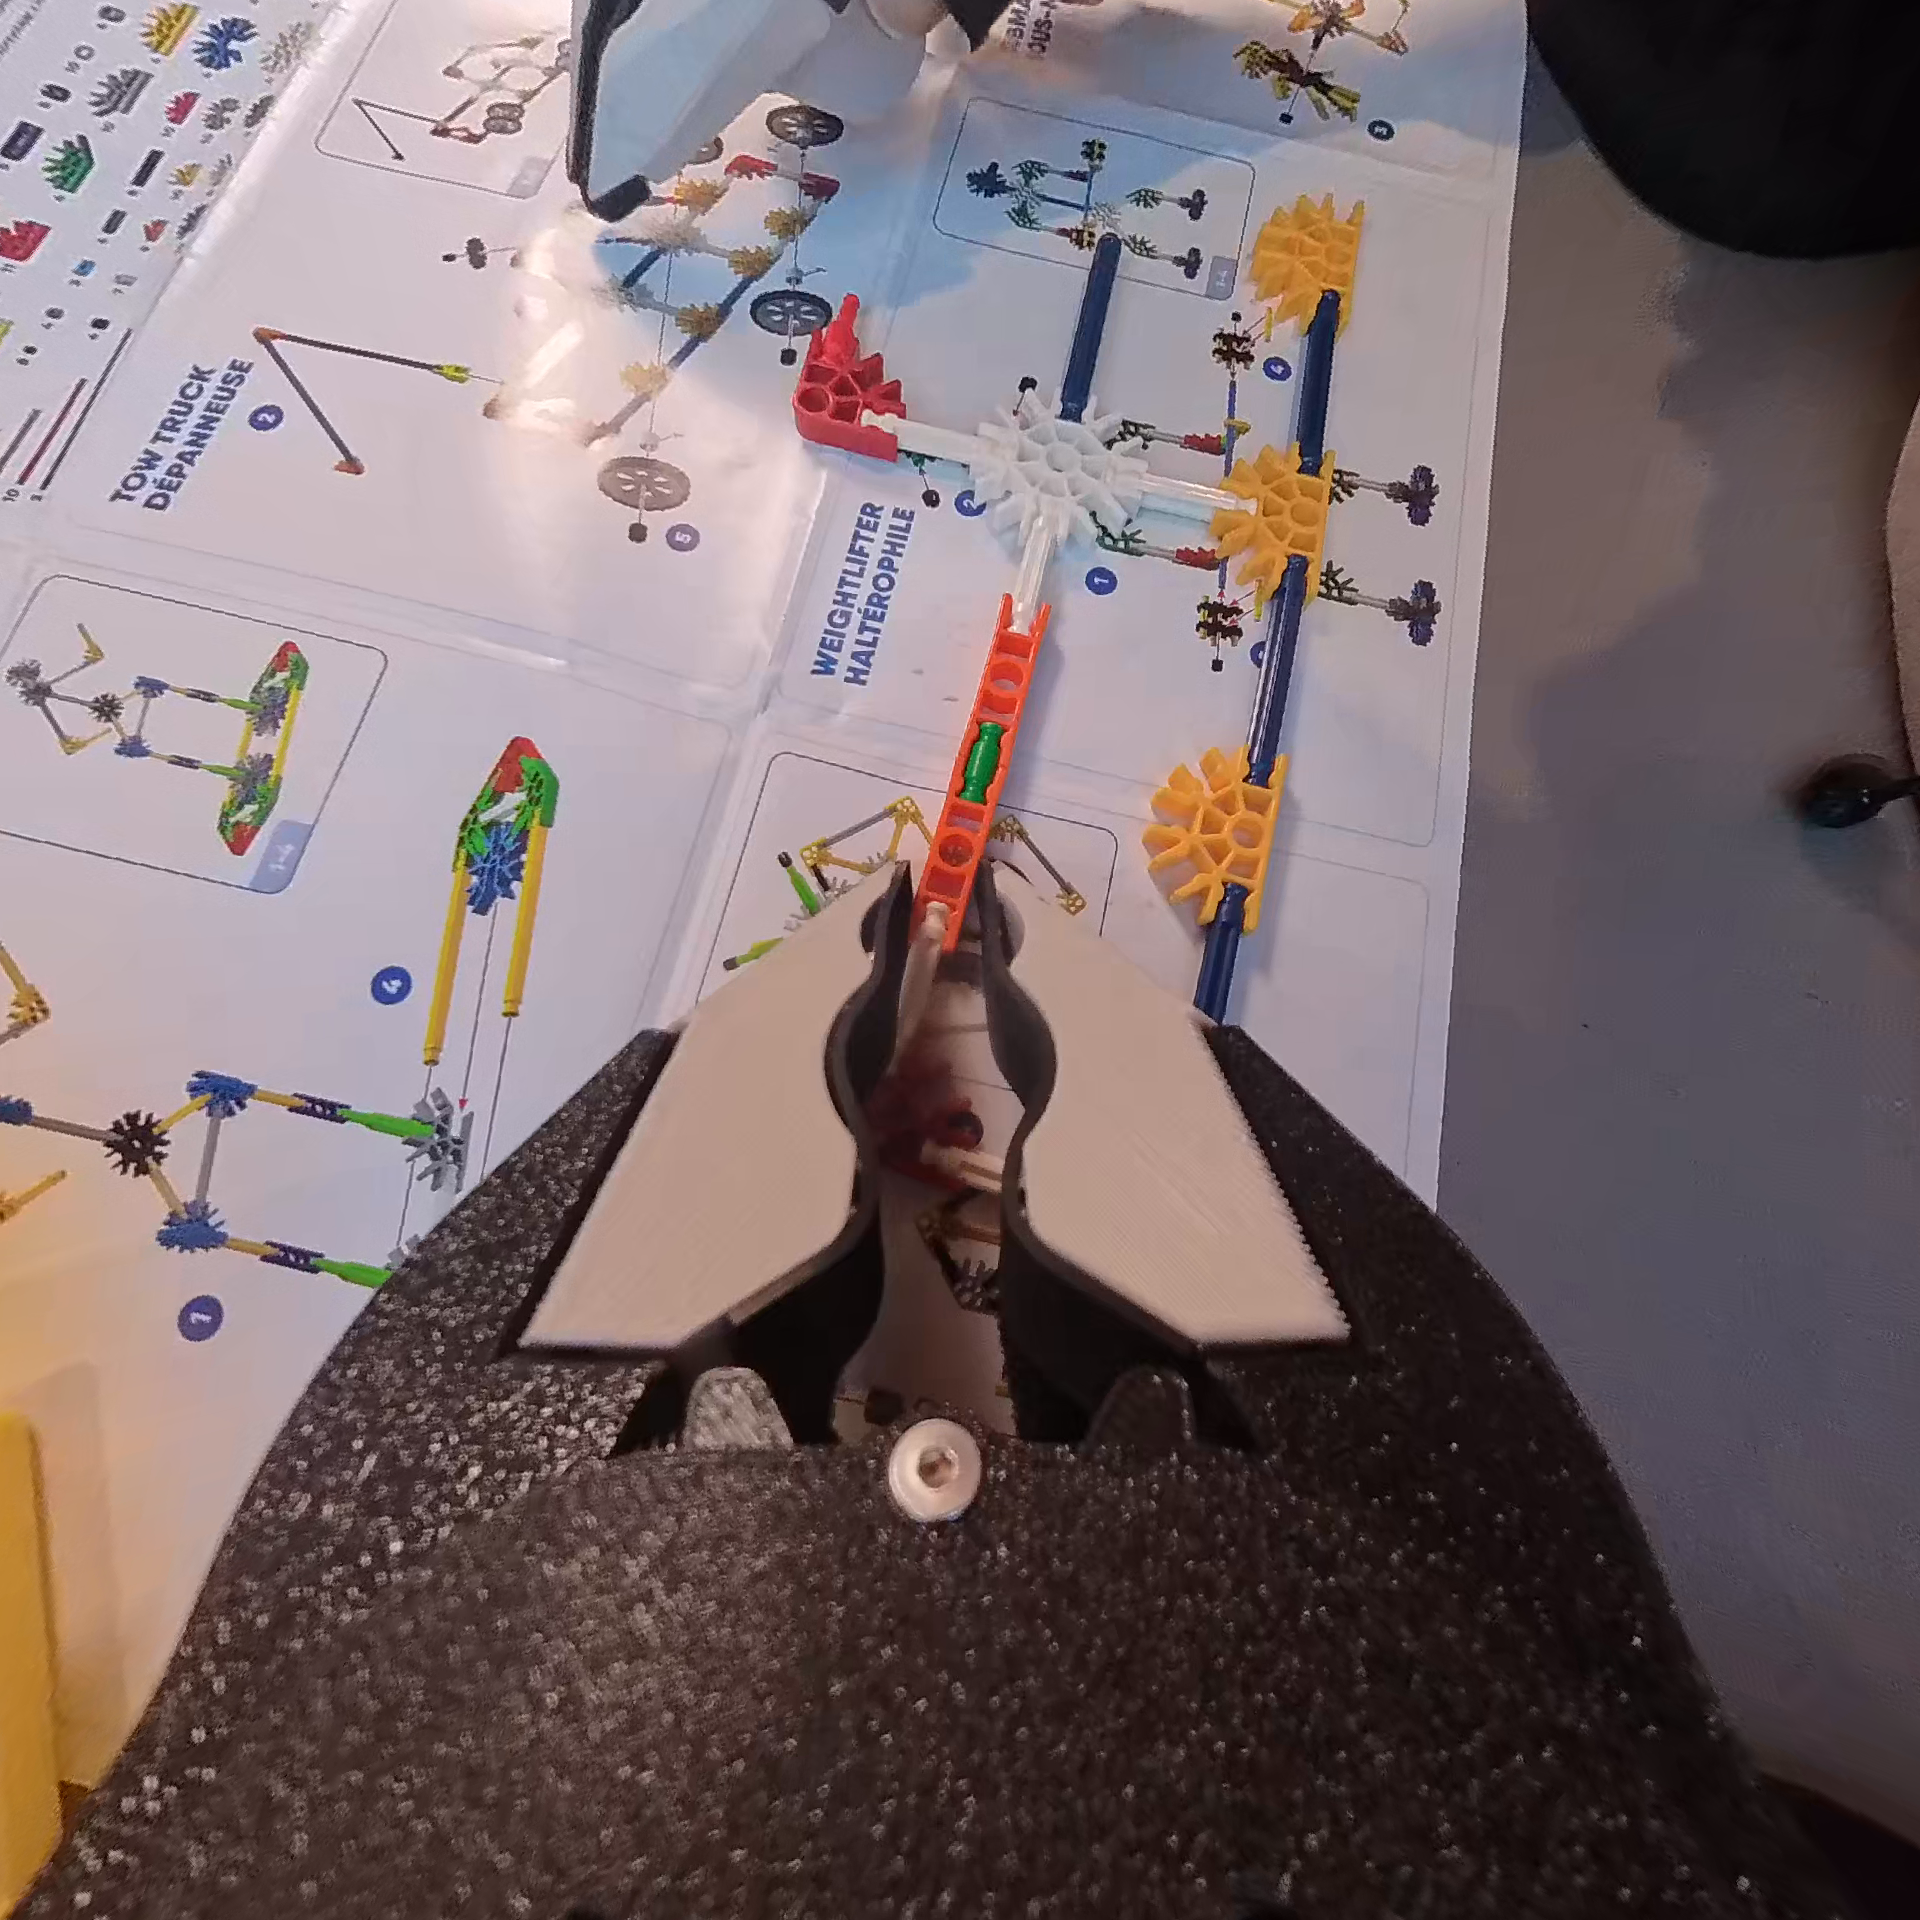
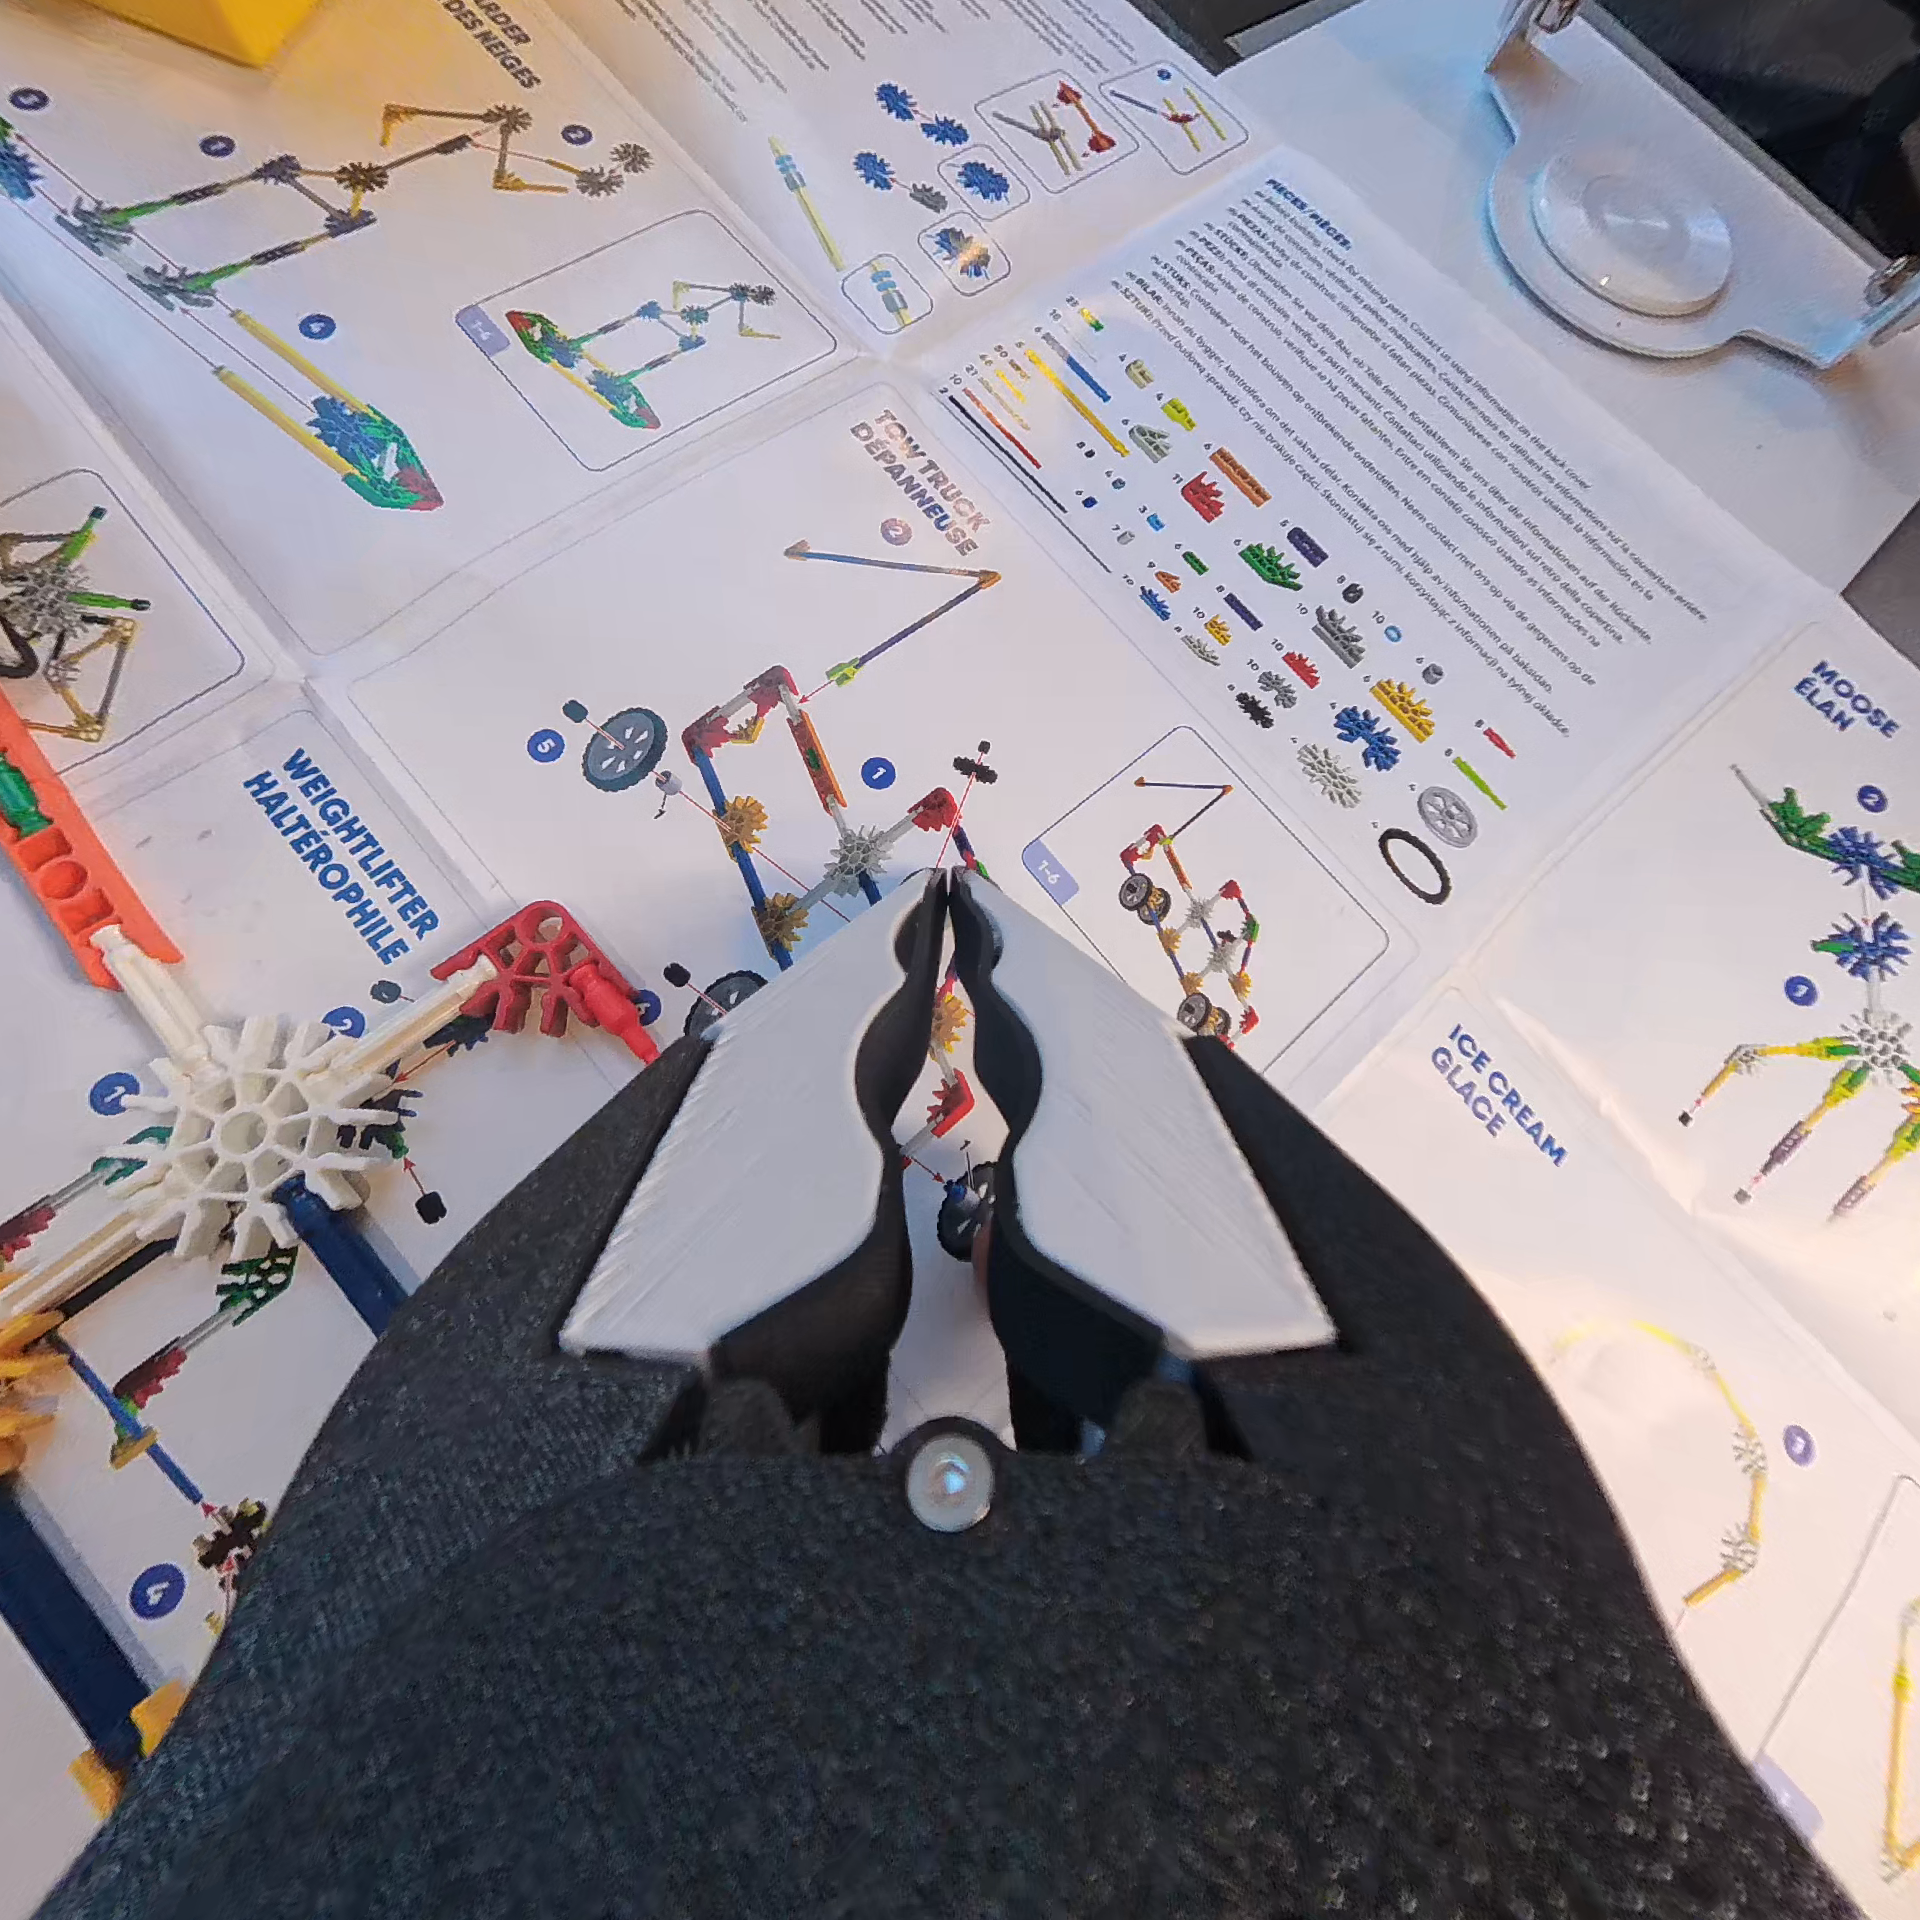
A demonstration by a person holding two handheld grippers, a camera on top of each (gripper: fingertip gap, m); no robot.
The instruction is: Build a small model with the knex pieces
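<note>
A toy rod-and-connector frame lies on a printed instruction sheet (image 1: 416,540). Its white snowflake connector (image 1: 1060,468) joins white rods to a red connector (image 1: 847,400), a yellow connector (image 1: 1278,514) on a blue rod (image 1: 1288,644), and an orange strip connector (image 1: 977,769) holding a small green piece (image 1: 982,764). My left gripper (image 1: 940,894) is shut on the orange connector's near end; a white rod (image 1: 923,961) runs back between its fingers. My right gripper (image 2: 948,883) is shut and empty above the sheet (image 2: 1143,644), right of the red connector (image 2: 540,966) and the snowflake (image 2: 249,1127). The right gripper also shows in the left wrist view (image 1: 665,114).
Two more yellow connectors (image 1: 1304,260) (image 1: 1216,826) sit on the blue rod near the sheet's right edge. A yellow box (image 1: 21,1610) stands at the near left. A white round-dished bracket (image 2: 1631,239) lies beyond the sheet. Bare grey tabletop (image 1: 1662,1039) lies right of it. Some 20 centimeters of space lies between my two pairs of fingers. The white round-dished bracket (image 2: 1631,239) is about 30 centimeters from my right fingertips.
</note>
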